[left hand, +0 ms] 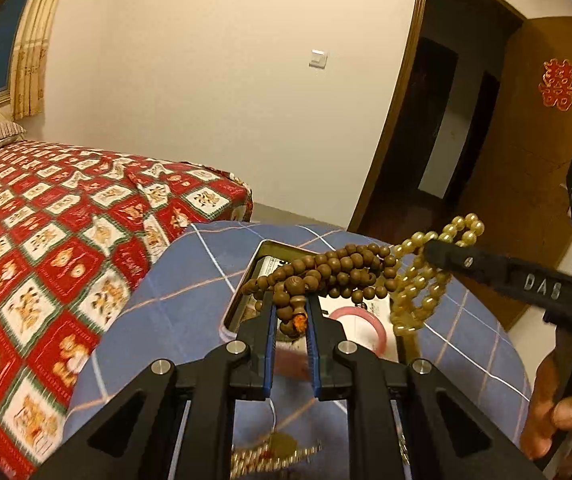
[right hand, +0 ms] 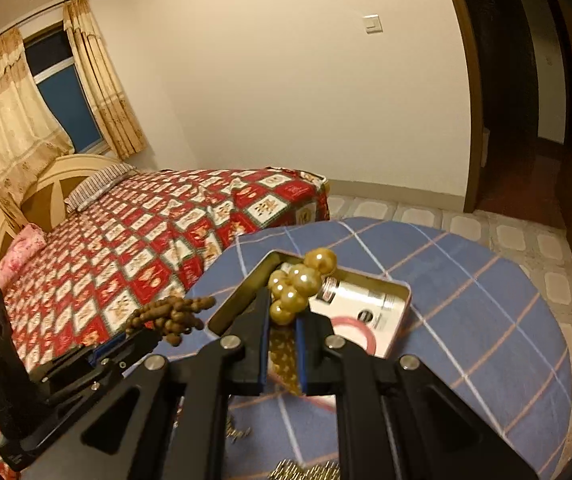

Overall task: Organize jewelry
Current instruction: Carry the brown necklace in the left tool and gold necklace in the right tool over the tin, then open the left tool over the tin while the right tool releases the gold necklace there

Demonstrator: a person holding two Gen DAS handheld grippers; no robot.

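Left claw (left hand: 290, 304) is being clenched on brown beads (left hand: 326, 272), right claw (right hand: 283, 312) on pearls (right hand: 302, 280), both being held above the tin (right hand: 402, 292).

Bed (right hand: 157, 224) with red patterned quilt, striped pillow (right hand: 97, 184) near headboard. Curtained window (right hand: 65, 96) behind. Light switch (left hand: 318, 58) on cream wall. Open wooden door (left hand: 542, 152), red paper emblem (left hand: 559, 85) on it.

Gold chain (left hand: 273, 454) cut by bottom edge (blurred, possibly watch); tin (right hand: 400, 300) label unreadable, pink bangle (right hand: 356, 334) half hidden.
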